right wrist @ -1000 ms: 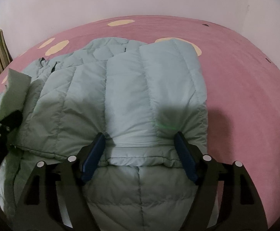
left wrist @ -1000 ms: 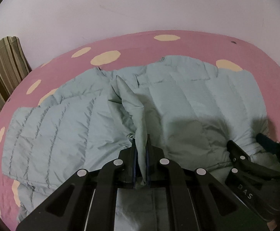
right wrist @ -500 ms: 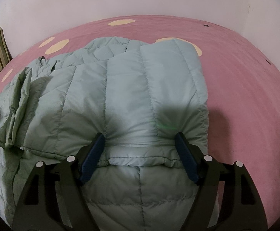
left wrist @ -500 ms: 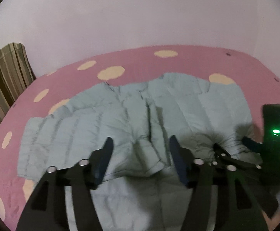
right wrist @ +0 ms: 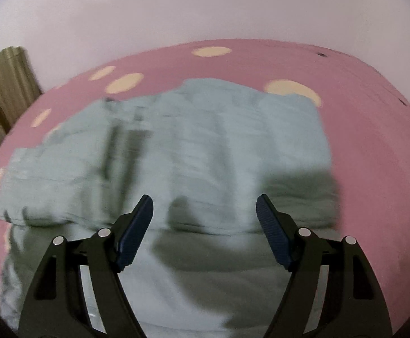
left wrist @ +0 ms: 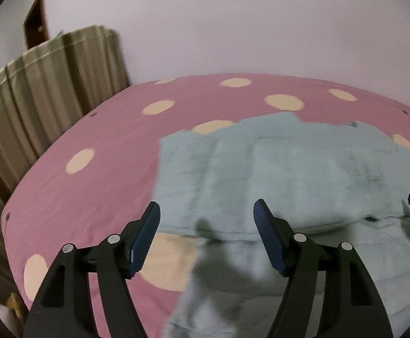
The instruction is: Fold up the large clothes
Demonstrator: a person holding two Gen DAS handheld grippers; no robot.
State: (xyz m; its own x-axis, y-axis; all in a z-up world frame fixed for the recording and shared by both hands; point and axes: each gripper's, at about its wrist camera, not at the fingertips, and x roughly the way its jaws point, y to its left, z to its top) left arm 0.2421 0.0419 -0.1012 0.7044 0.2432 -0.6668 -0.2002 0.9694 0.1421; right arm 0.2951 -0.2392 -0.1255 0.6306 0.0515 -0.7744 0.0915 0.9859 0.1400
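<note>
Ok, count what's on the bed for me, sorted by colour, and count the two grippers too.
Pale green: 1, the puffer jacket
Black with blue fingers: 2, the left gripper, opening and holding nothing, and the right gripper, open
Total: 3

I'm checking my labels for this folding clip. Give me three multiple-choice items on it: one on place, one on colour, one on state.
1. Where does the jacket lie?
A. on the pink spotted bedspread
B. on a wooden chair
C. on the floor

2. What colour are the fingers' pads?
A. red
B. blue
C. white

3. What is between the right gripper fingers?
A. a pinched sleeve
B. a hanger
C. nothing gripped

Answers: 1 A, pink cloth with cream spots surrounds the jacket; 2 B, both wrist views show blue pads; 3 C, the fingers stand wide above the fabric.
</note>
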